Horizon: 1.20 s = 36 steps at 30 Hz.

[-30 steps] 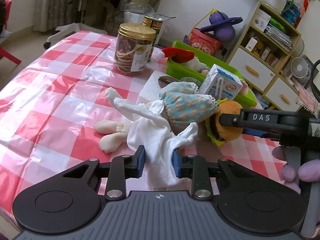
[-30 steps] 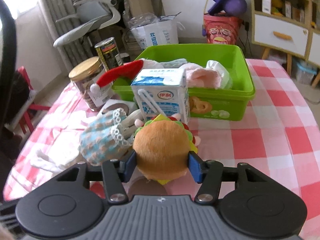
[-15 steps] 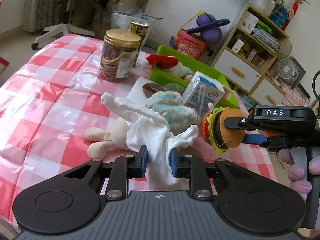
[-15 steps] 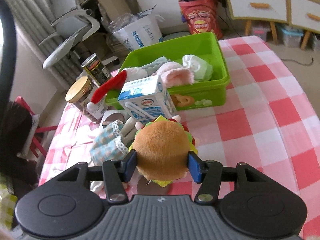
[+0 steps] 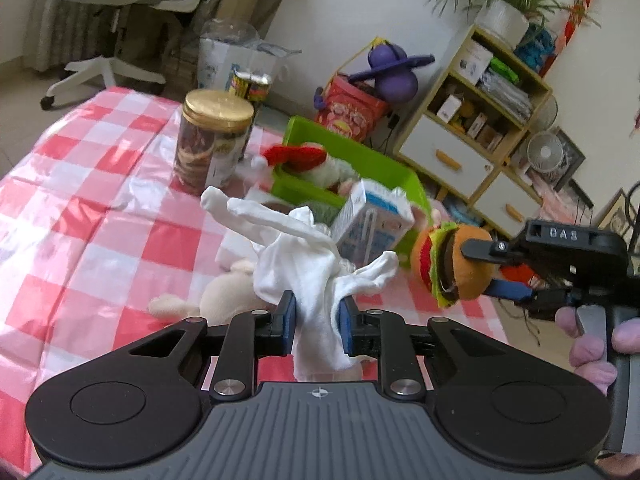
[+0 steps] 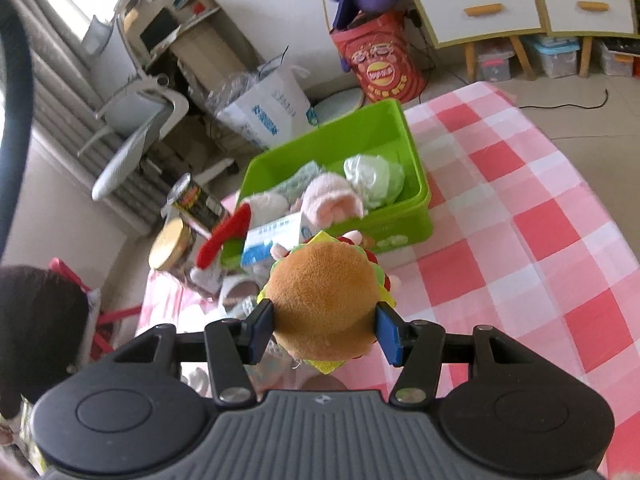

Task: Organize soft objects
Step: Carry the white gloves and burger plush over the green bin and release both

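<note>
Red-and-white checked cloth covers the table [image 5: 92,216], where a green bin [image 6: 404,136] holding soft items stands behind a milk carton [image 5: 372,228] and beside a gold-lidded jar [image 5: 212,140]. Above the cloth, the left gripper [image 5: 316,312] has its jaws pinched on a white garment [image 5: 304,264], lifted over a beige plush [image 5: 228,296]. The right gripper [image 6: 324,332] clamps a plush hamburger [image 6: 324,300] in the air just short of the bin.
</note>
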Available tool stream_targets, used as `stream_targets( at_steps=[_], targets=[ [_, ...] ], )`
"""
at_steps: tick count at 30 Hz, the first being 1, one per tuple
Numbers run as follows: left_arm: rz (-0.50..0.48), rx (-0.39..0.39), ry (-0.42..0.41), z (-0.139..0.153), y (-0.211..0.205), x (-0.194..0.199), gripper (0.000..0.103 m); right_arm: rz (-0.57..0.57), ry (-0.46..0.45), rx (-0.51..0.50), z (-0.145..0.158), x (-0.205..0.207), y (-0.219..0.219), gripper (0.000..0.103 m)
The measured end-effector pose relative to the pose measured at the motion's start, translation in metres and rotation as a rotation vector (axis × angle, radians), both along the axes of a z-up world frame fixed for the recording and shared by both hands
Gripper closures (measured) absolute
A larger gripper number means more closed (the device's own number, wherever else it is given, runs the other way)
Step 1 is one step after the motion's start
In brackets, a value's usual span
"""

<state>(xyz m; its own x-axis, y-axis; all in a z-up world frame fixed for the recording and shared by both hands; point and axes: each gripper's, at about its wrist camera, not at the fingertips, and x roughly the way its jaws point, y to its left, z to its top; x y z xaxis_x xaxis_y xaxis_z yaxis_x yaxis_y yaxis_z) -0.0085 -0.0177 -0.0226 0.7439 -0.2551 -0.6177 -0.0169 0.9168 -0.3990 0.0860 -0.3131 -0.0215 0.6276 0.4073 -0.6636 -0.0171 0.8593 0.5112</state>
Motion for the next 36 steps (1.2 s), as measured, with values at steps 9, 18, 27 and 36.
stream_targets(
  at_steps=[9, 18, 27, 36],
  targets=[
    [0.021, -0.031, -0.041, 0.024, 0.005, 0.018, 0.082, -0.121, -0.037, 0.107, 0.013, 0.011, -0.024, 0.065],
    [0.053, -0.025, -0.075, 0.048, 0.001, 0.061, 0.082, -0.252, -0.043, 0.238, 0.015, 0.028, -0.049, 0.065],
    [0.034, 0.049, -0.076, 0.065, -0.022, 0.122, 0.082, -0.320, -0.040, 0.340, 0.013, 0.054, -0.056, 0.065],
    [-0.037, 0.087, -0.042, 0.051, -0.032, 0.197, 0.082, -0.300, -0.112, 0.336, 0.011, 0.110, -0.040, 0.065]
  ],
)
